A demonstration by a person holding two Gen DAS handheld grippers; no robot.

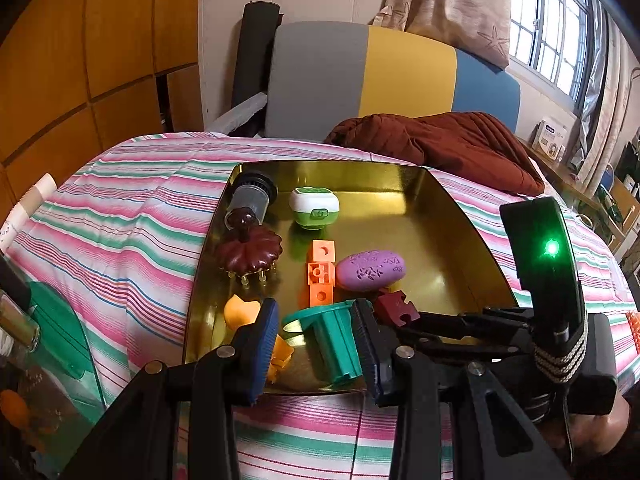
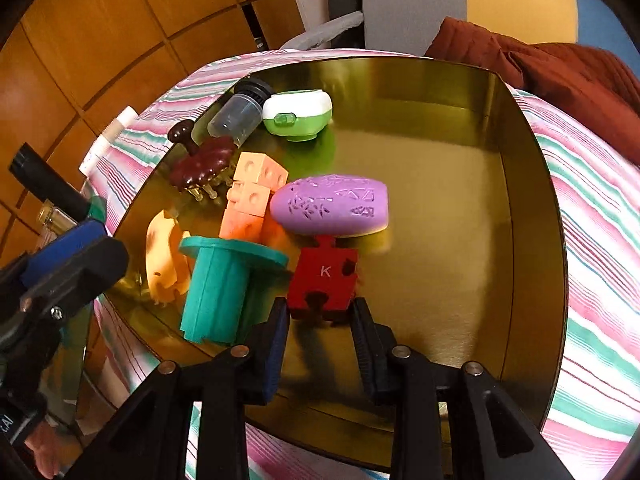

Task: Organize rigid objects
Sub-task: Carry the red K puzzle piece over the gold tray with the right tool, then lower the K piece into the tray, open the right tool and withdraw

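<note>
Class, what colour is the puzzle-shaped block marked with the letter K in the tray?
Dark red block, with a white K; clearest in the right wrist view.

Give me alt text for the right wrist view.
The right gripper holds a red puzzle block marked K between its fingers, low over a gold tray on a striped cloth. Beside it stand a teal spool, orange cubes and a purple oval.

Daylight from the window (image 1: 560,20) (upper right); gold tray (image 2: 520,240) glares, fisheye edges bend darkly.
</note>
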